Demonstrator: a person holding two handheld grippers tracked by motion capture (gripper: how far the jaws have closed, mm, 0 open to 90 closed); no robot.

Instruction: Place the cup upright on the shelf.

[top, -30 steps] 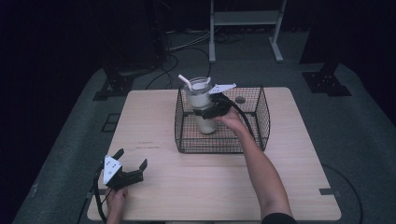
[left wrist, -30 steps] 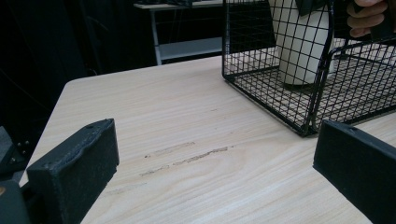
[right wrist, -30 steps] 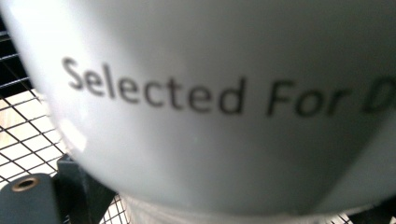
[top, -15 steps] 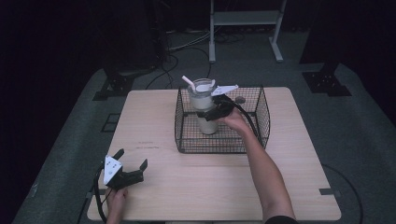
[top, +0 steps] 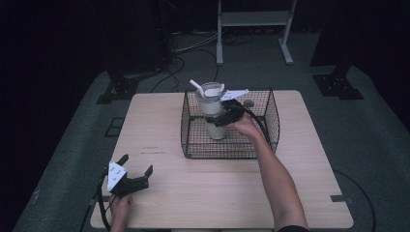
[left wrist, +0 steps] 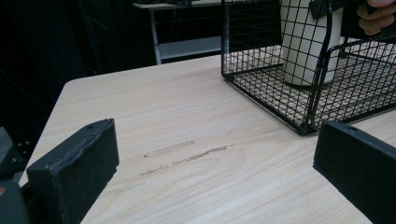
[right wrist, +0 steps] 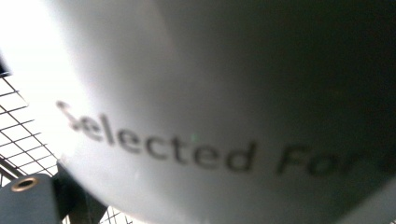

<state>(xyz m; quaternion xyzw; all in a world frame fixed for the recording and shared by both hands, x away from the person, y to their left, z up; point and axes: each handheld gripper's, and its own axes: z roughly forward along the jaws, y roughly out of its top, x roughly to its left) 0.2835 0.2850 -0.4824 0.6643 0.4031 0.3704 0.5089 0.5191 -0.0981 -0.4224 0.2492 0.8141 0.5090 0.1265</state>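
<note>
A tall white cup (top: 212,116) with a clear lid and a white straw (top: 196,87) stands inside a black wire basket (top: 227,151) at the back middle of the table. My right gripper (top: 223,117) reaches in over the basket's right side and is shut on the cup's side. In the right gripper view the cup's wall (right wrist: 210,93) sits pressed up close, with blurred dark lettering on it. My left gripper (top: 137,163) rests open near the front left corner of the table. Its black jaws stand wide apart around bare wood (left wrist: 217,177), facing the basket (left wrist: 280,93) and the cup (left wrist: 303,42).
The light wooden table (top: 203,193) has faint scuff marks (left wrist: 187,156) ahead of the left gripper. A metal stand (top: 254,19) and cables lie on the dark floor behind the table.
The cup and my right gripper have shifted slightly to the right and down inside the basket. The left gripper has stayed still.
</note>
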